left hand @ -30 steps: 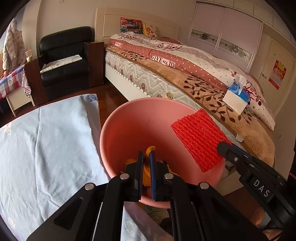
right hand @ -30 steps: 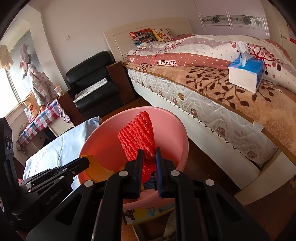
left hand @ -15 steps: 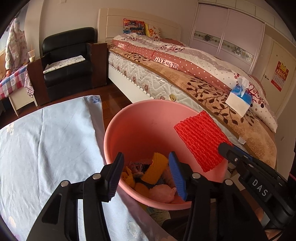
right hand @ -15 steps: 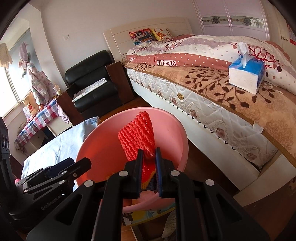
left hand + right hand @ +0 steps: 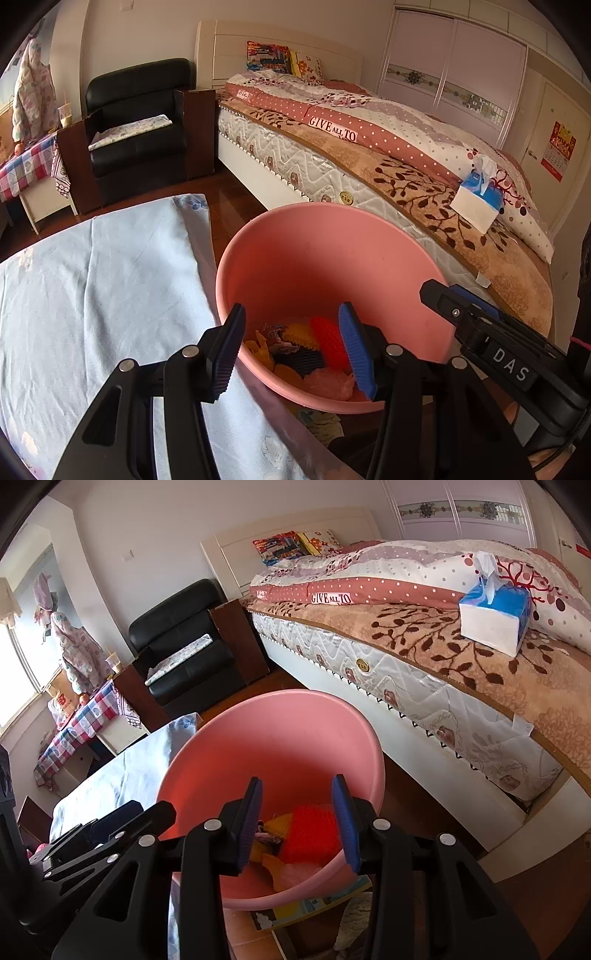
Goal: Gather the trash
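Note:
A pink plastic basin (image 5: pixel 317 258) stands beside the table and shows in the right wrist view (image 5: pixel 280 734) too. Inside lie a red foam net (image 5: pixel 328 341) (image 5: pixel 312 832), yellow pieces (image 5: pixel 295 336), a dark piece and a pink crumpled piece (image 5: pixel 327 382). My left gripper (image 5: pixel 293 354) is open and empty over the basin's near rim. My right gripper (image 5: pixel 301 825) is open and empty above the basin, with the red net lying below it. The right gripper's body shows at the right of the left wrist view (image 5: pixel 491 343).
A table with a light blue cloth (image 5: pixel 92 288) is left of the basin. A bed (image 5: pixel 388 155) with a tissue box (image 5: pixel 495 616) runs along the right. A black armchair (image 5: pixel 140 125) stands at the back. A low table with checked cloth (image 5: pixel 77 716) is at left.
Both grippers have opened. The left let a yellow piece fall into the basin; the right released the red foam net, which now lies in the basin.

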A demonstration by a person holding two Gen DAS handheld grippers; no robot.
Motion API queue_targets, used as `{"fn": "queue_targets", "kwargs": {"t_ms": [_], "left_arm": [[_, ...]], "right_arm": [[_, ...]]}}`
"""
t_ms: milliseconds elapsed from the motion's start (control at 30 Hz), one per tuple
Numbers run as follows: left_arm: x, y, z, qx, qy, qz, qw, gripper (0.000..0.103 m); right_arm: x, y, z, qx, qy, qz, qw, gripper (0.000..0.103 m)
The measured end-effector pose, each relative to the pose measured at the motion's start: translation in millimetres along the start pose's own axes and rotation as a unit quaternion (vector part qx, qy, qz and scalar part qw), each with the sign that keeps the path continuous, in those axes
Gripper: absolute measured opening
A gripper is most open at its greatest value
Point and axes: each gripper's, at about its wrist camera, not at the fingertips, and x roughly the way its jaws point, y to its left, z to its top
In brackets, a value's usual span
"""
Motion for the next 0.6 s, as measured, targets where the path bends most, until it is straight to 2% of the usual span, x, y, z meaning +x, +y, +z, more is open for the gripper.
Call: {"fn": "queue_targets", "kwargs": {"t_ms": [133,333,400,600], "left_arm": [[-5.6,1.8,-0.4,-0.002,-0.003,0.001,1.0000,0.052],[-21.2,8.3,-1.9,-0.009,-0.013,0.005,0.9998,0.052],[-29.6,10.9,-2.8,-0.009,-0.020,0.009,0.9997,0.052],[-49.9,19.8,-6.0,-0.014,-0.030,0.015,0.9993,0.052]], "right_arm": [[-6.3,4.9,-0.6,-0.012,-0.007,-0.003,1.000,0.040],[-19.0,15.5,-3.9,-0.022,-0.015,0.015,1.000,0.041],[-22.9,21.0,-7.0,-0.025,-0.015,0.022,0.999,0.047],[-34.1,38.5,-16.6,-0.038,-0.017,0.037,0.998,0.050]]}}
